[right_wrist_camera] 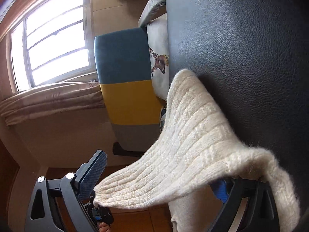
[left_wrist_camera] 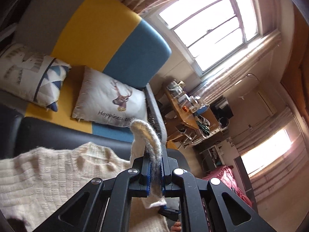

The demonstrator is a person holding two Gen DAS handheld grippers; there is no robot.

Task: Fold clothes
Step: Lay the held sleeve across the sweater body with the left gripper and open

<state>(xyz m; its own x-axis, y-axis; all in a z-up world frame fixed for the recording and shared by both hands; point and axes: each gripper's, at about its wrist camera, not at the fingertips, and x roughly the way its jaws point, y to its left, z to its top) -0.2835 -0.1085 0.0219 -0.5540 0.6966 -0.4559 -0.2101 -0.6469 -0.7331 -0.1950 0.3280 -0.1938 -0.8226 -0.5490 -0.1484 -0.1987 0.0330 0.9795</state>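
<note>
In the left wrist view, the left gripper [left_wrist_camera: 154,171] is clamped tight on a fuzzy edge of the cream knit sweater [left_wrist_camera: 48,176], a loop of the knit standing up out of the pinched jaws toward 12 o'clock. The rest of the sweater spreads out at 9 o'clock on the dark leather surface [left_wrist_camera: 58,133]. Beyond, toward 11 o'clock, the deer cushion [left_wrist_camera: 110,98] and a triangle-patterned cushion [left_wrist_camera: 29,79] lie on a blue, yellow and grey sofa [left_wrist_camera: 108,29]; a cluttered wooden table [left_wrist_camera: 185,114] sits at 2 o'clock under the window [left_wrist_camera: 210,25].

In the right wrist view, the right gripper [right_wrist_camera: 158,181] has its jaws spread wide; the sweater [right_wrist_camera: 185,145] drapes across the gap and over the finger at 4 o'clock, unpinched, running up toward 12 o'clock on the leather surface [right_wrist_camera: 241,48]. The sofa [right_wrist_camera: 127,89] lies farther off
</note>
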